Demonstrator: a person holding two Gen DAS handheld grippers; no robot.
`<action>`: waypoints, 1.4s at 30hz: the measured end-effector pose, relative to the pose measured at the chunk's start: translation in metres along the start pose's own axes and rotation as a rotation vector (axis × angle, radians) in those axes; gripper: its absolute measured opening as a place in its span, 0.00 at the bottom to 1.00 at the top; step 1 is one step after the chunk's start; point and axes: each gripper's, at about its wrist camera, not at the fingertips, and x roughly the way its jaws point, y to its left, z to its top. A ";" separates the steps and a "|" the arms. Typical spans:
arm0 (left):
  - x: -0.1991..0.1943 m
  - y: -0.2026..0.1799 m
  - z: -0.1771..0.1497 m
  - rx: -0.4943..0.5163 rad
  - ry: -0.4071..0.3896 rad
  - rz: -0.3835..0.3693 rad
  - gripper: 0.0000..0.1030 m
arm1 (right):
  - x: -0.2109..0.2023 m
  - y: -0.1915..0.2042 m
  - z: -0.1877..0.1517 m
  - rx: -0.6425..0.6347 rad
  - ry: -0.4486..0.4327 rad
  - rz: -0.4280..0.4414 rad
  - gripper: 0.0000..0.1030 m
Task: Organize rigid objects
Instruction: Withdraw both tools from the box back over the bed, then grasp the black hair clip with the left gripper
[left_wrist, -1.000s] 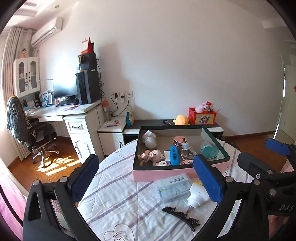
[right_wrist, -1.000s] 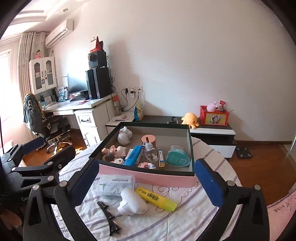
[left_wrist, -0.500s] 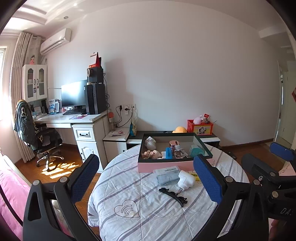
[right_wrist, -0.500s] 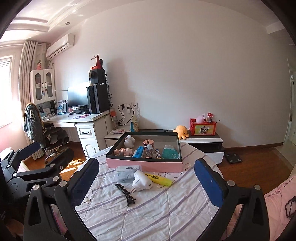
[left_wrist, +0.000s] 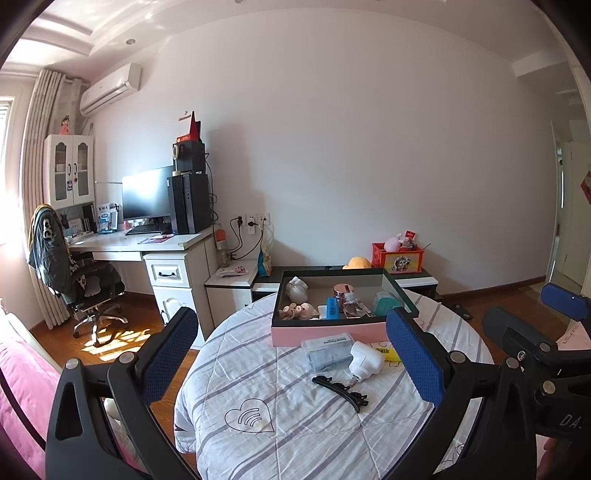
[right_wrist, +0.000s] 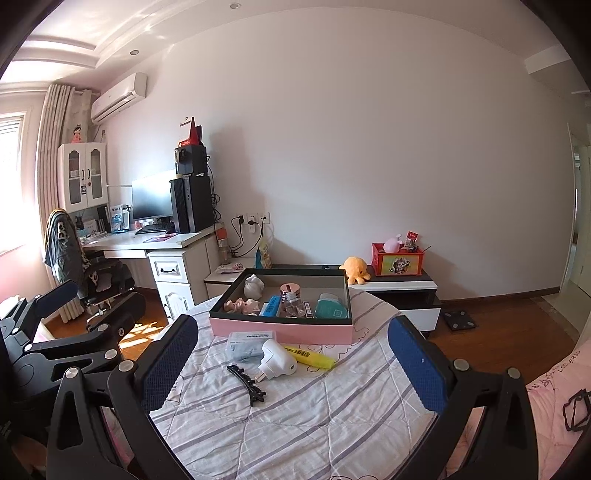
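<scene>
- Both tongs hang spread wide and empty above the near edge of a round tabletop (right_wrist: 295, 413) covered in a striped quilted cloth.
- Four loose items lie ahead of the tongs, just short of the pink-sided tray (right_wrist: 280, 332): a black hair clip (right_wrist: 246, 384), a white handheld device (right_wrist: 277, 360), a yellow highlighter (right_wrist: 314, 357) and a pack of dental flossers (right_wrist: 248, 342).
- The hair clip is nearest, its long axis running diagonally, near end angled toward the right tongs (right_wrist: 291, 362).
- From the left tongs (left_wrist: 295, 354) the clip (left_wrist: 341, 391) sits ahead and slightly right; from the right tongs, ahead and slightly left.
- Neither appears clearly closer; the right looks marginally better centred.
</scene>
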 end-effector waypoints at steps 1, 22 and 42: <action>0.003 -0.001 -0.001 0.002 0.006 -0.001 1.00 | 0.002 0.000 -0.002 0.001 0.004 -0.002 1.00; 0.167 -0.045 -0.103 -0.025 0.547 -0.126 1.00 | 0.142 -0.059 -0.090 0.090 0.377 -0.016 1.00; 0.203 -0.019 -0.120 0.024 0.583 -0.124 0.26 | 0.199 -0.049 -0.094 0.056 0.463 0.011 1.00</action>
